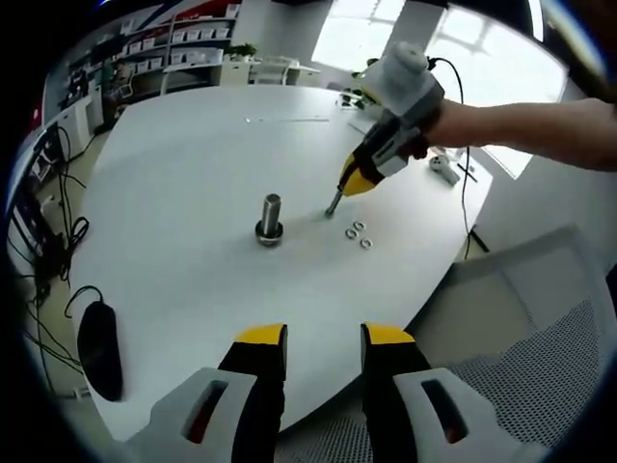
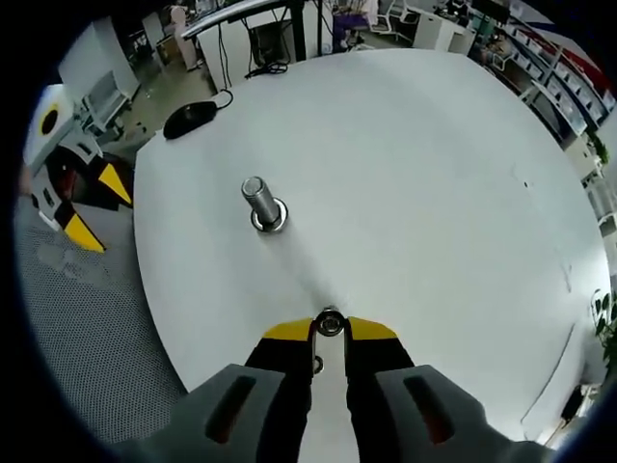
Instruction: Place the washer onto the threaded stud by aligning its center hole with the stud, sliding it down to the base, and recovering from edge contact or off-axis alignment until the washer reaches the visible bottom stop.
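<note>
A short threaded stud stands upright on its round base on the white round table. In the right gripper view the stud is ahead and to the left of my right gripper, which is shut on a small metal washer. The left gripper view has the right gripper tipped down, its tip near the table just right of the stud. A few loose washers lie close by. My left gripper hangs open at the table's near edge, holding nothing.
A black mouse with its cable lies at the table's left edge. A mesh chair stands off the right side. A small white plug block and cable sit at the far right. Shelves and desks line the room behind.
</note>
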The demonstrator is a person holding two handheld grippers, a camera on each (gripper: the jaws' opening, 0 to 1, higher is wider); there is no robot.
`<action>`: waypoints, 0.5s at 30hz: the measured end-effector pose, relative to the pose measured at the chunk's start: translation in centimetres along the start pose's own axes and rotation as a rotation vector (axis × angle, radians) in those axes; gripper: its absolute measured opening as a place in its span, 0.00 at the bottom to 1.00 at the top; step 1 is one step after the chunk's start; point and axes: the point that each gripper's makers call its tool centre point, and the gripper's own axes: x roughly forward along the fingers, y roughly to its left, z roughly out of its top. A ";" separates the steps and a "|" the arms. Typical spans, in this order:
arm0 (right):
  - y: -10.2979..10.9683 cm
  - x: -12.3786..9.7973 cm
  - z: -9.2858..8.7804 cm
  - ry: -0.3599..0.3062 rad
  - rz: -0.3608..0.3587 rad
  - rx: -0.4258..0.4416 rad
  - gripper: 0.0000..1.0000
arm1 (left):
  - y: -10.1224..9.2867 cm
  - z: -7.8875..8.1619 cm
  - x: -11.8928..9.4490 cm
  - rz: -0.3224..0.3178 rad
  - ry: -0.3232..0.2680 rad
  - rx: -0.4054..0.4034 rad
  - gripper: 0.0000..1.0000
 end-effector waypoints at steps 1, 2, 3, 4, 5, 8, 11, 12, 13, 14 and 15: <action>0.0 0.1 0.1 0.001 0.001 -0.001 0.13 | 0.0 0.0 0.0 0.000 0.000 0.000 0.29; 0.0 0.3 0.1 0.004 0.005 -0.001 0.13 | 0.0 0.0 0.0 -0.001 0.001 0.001 0.29; 0.0 0.6 0.1 0.007 0.008 -0.001 0.13 | 0.0 0.0 0.0 -0.001 0.002 0.001 0.29; -0.2 0.8 0.1 0.012 0.008 -0.004 0.13 | -0.1 -0.1 0.1 -0.002 0.004 0.002 0.29; -0.4 1.1 0.0 0.016 0.008 -0.006 0.13 | -0.1 -0.1 0.1 -0.002 0.006 0.005 0.29; -0.3 1.3 -0.3 0.032 0.014 0.000 0.13 | 0.0 -0.2 0.1 -0.003 0.006 0.003 0.29; -0.2 1.7 -0.6 0.049 0.015 -0.002 0.13 | 0.1 -0.2 0.1 -0.002 0.004 -0.001 0.29; -0.2 1.8 -0.6 0.049 0.018 0.000 0.13 | 0.1 -0.2 0.1 -0.002 0.003 -0.003 0.29; 0.0 1.7 -0.7 0.049 0.018 0.000 0.14 | 0.1 -0.2 0.1 -0.002 0.002 -0.005 0.29; 0.0 1.9 -0.7 0.054 0.020 0.001 0.14 | 0.1 -0.2 0.1 -0.001 0.002 -0.006 0.29; -0.1 2.3 -0.9 0.063 0.024 0.003 0.14 | 0.1 -0.2 0.1 0.000 0.003 -0.005 0.29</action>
